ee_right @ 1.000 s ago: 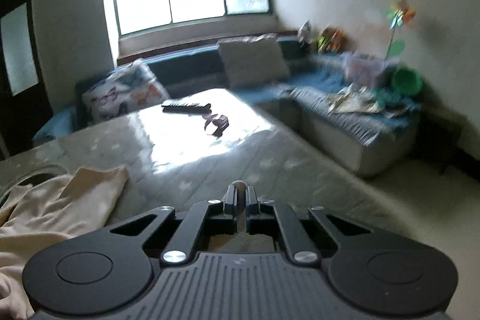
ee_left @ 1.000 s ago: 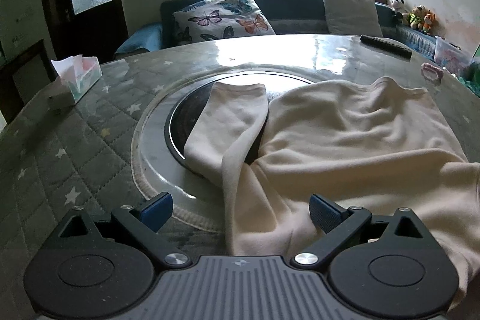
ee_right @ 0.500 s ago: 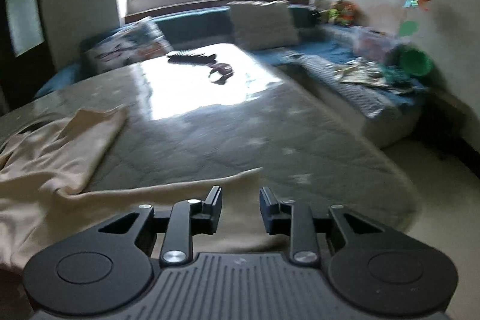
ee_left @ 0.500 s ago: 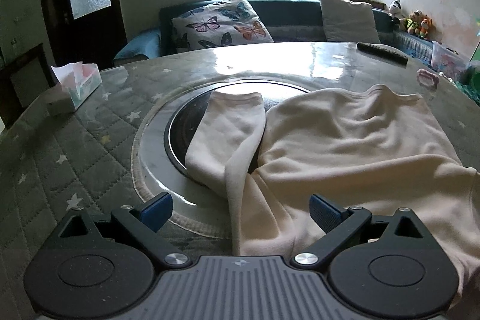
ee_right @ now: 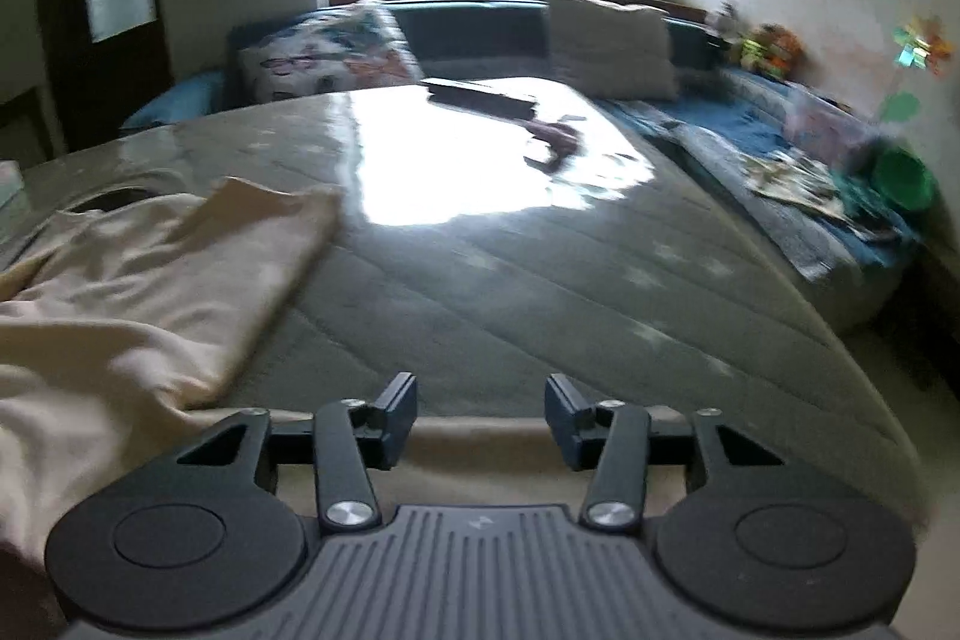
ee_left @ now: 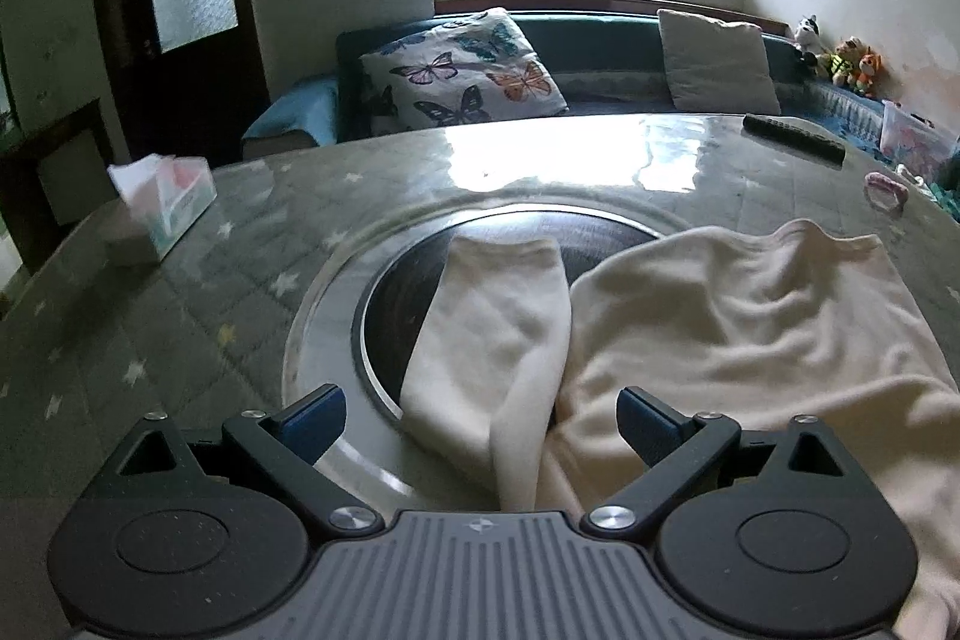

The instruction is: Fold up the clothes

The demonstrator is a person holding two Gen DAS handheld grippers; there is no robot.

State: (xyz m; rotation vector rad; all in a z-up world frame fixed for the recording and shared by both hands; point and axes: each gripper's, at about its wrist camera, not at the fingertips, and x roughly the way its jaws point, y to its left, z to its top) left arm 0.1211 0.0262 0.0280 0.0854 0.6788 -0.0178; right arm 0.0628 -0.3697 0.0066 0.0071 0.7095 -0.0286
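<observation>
Cream knit fabric is what I am working with: the sweater (ee_left: 738,340) lies spread but rumpled across the quilted, star-printed table (ee_left: 120,340), one sleeve (ee_left: 498,334) folded back over the dark round inset (ee_left: 396,304) at the centre, and in the right wrist view its far edge (ee_right: 420,427) runs just under my fingertips. My left gripper (ee_left: 480,418) hangs spread wide above the base of that sleeve, gripping nothing. My right gripper (ee_right: 480,415) has just been opening; its jaws stand partly apart with only that strip of cloth below the gap, and I cannot tell whether the pads touch it. What worries me from here: the right view is smeared, so I judge I could close on air or on the table cover instead of the hem. The cloth is bunched in soft ridges, and a pinch there may catch two layers and drag the whole body sideways. If I lift the sleeve with the left side while the right has no hold, the sweater may slide toward the tissue box (ee_left: 174,208) or bunch into the inset's rim. The glossy glare near the remote (ee_left: 792,137) hides the surface there, so I would keep the garment away from it. As for writing, I can read none: the tissue box shows coloured print too small to make out, and the gripper bodies carry only a small emblem
</observation>
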